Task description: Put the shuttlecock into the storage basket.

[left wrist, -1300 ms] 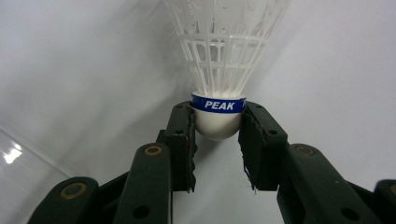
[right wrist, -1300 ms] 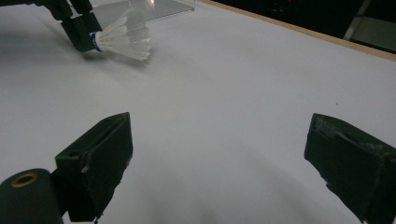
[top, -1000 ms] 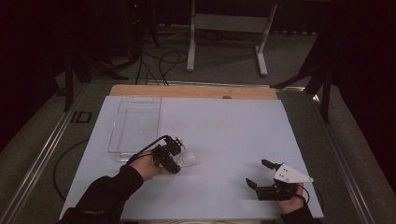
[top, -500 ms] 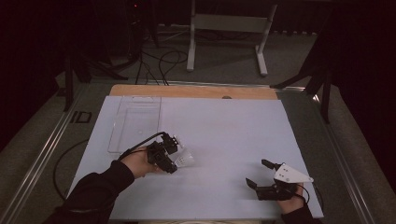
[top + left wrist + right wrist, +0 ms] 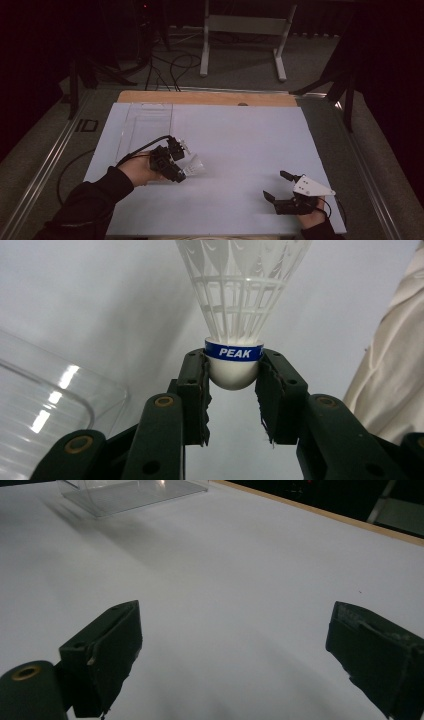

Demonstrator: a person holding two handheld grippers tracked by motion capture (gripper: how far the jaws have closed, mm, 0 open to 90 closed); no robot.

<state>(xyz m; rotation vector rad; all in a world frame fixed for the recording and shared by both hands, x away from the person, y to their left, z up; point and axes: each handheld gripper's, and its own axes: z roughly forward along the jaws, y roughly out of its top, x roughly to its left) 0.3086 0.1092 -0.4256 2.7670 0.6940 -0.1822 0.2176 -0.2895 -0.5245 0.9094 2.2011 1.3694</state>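
Left gripper view shows the left gripper [image 5: 232, 385] clamped on the rounded white cork of a white plastic shuttlecock [image 5: 235, 315] with a blue band reading PEAK, its skirt pointing away, beside a clear plastic rectangular tray [image 5: 45, 400]. High view has the right gripper [image 5: 280, 187] resting on the white table sheet [image 5: 240, 140], jaws spread wide and holding nothing.

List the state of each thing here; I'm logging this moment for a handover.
Left gripper: shut on the shuttlecock's cork.
Shuttlecock: held, skirt pointing away from the jaws.
Right gripper: open, holding nothing, over the white table.
Clear plastic tray: lying on the table, apparently empty.
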